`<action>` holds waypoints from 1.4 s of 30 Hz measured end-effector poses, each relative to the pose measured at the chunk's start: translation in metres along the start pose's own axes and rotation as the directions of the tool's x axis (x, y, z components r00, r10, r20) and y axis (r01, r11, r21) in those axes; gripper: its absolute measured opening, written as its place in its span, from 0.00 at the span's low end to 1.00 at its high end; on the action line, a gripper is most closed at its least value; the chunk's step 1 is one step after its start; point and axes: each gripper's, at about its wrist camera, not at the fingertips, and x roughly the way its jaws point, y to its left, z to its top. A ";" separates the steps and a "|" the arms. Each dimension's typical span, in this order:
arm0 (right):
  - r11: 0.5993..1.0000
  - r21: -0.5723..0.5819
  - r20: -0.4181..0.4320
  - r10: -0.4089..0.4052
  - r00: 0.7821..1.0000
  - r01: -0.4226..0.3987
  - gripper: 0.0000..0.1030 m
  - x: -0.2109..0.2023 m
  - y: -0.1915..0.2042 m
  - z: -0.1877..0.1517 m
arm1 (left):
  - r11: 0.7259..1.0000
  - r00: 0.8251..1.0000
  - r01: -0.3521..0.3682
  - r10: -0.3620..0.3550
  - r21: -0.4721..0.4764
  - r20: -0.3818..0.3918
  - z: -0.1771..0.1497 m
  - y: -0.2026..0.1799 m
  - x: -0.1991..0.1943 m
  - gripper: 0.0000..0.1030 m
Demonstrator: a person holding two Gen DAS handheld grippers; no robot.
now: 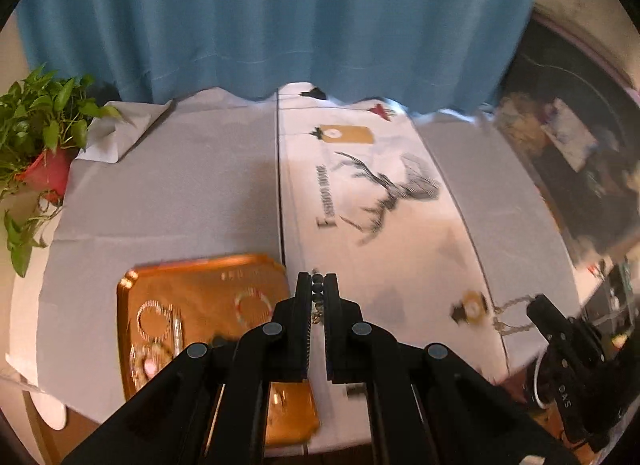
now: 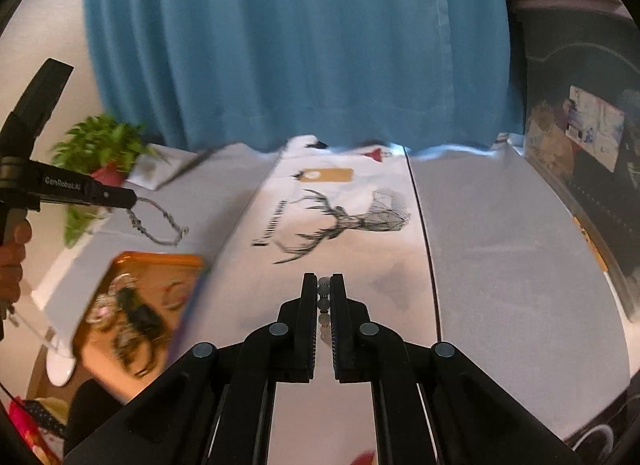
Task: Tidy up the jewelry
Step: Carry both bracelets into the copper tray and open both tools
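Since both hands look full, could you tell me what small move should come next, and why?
Probably lower the right gripper and lay its bead strand on the deer-print cloth: the fingers are shut on it above the table, and the gold tray looks cluttered.

The left gripper (image 1: pixel 318 279) points steeply downward, its two black fingers (image 1: pixel 303 305) drawn almost together with only a narrow slit between them. A strand of dark beads (image 1: pixel 317 289) is pinched in that slit. Seen from the right wrist camera, the same gripper reaches in from the left edge, with a beaded loop hanging from its tip, and a bare hand (image 2: pixel 12 261) is wrapped around its handle.

The right gripper (image 2: pixel 325 279) tilts down less sharply. Its jaws are likewise closed to a thin gap, clamping a string of pale beads (image 2: pixel 324 297). From the left wrist camera it shows at the lower right, a pale strand trailing from its tip.
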 end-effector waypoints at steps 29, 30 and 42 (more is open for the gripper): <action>0.955 -0.201 -0.055 0.213 0.975 -0.220 0.06 -0.153 0.158 -0.119 | 0.990 0.992 -0.089 0.098 -0.108 0.082 -0.197 0.071 -0.150 0.03; 0.951 -0.206 -0.058 0.222 0.973 -0.230 0.06 -0.153 0.163 -0.119 | 0.989 0.991 -0.095 0.104 -0.110 0.084 -0.199 0.073 -0.151 0.03; 0.918 -0.273 -0.070 0.278 0.958 -0.287 0.06 -0.123 0.219 -0.095 | 0.979 0.980 -0.159 0.173 -0.129 0.097 -0.200 0.104 -0.145 0.03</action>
